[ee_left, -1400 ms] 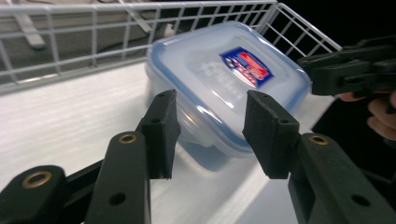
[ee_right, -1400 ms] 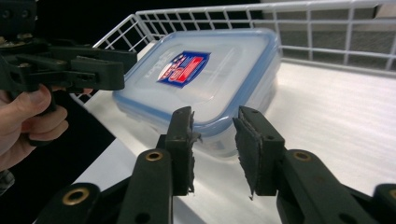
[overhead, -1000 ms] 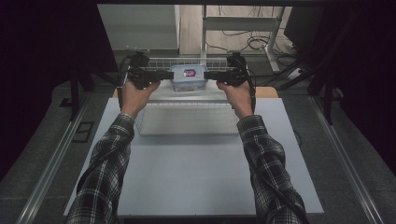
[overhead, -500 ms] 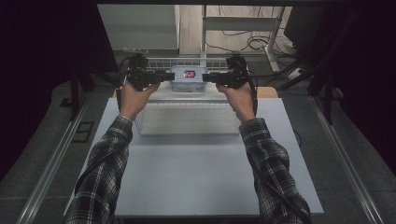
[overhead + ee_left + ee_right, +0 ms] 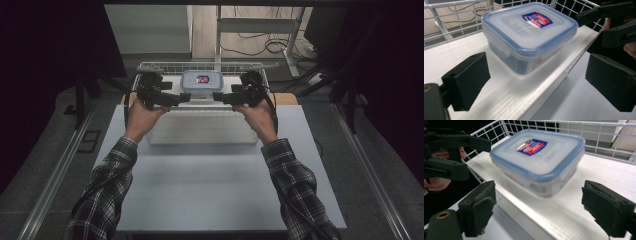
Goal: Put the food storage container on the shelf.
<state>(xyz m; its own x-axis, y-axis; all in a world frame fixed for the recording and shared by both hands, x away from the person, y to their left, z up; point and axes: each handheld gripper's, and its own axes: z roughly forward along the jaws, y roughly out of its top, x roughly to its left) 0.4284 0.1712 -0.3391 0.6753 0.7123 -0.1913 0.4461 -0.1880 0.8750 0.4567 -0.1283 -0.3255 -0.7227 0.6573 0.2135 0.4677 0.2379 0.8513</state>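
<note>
Your left gripper (image 5: 186, 97) has its jaws wide apart; they have just been opening, and nothing is pressed between them. Your right gripper (image 5: 216, 96) is the same: jaws wide, just opened, touching nothing. The plastic box (image 5: 201, 83) with the blue-rimmed lid sits free on the white board (image 5: 506, 100) inside the wire basket (image 5: 165, 65), just past both grippers.

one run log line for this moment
item: lidded container set in wire basket | left tongs just opened, clear of it | right tongs likewise
</note>
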